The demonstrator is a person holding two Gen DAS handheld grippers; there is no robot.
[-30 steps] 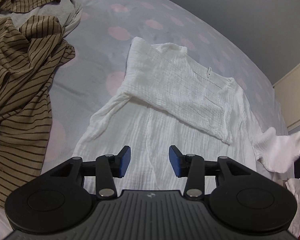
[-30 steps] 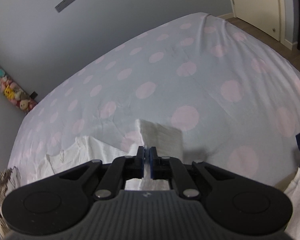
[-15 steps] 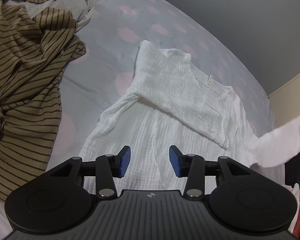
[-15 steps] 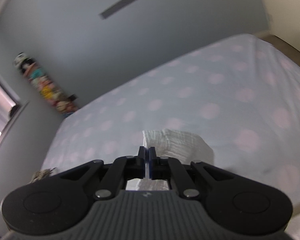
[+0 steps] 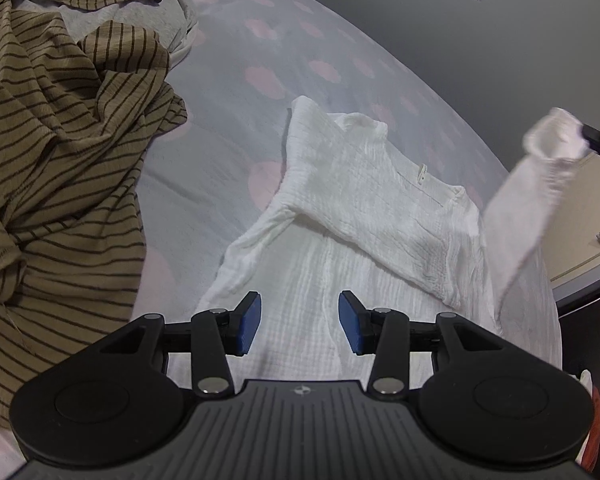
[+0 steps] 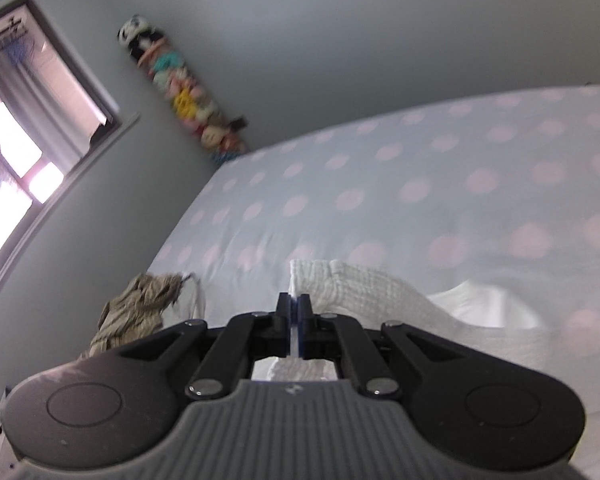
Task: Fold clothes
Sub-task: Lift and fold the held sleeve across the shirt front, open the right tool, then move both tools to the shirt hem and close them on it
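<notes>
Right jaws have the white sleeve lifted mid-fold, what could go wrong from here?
1. The right gripper pinches only the sleeve cuff edge, so the cuff may slip out.
2. The left gripper is open above the white shirt, pinning nothing; the pull may drag the body and undo the folded sleeve.
3. The striped garment lies close, so a shifted shirt might overlap it.

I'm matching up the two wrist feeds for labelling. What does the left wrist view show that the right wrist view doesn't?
Only the left wrist view: the white shirt's body spread flat, one sleeve folded across it, and the open left gripper.

Only the right wrist view: a window and a column of plush toys.

Both: the polka-dot bedsheet, the striped garment, and the raised sleeve clamped in the right gripper.
</notes>
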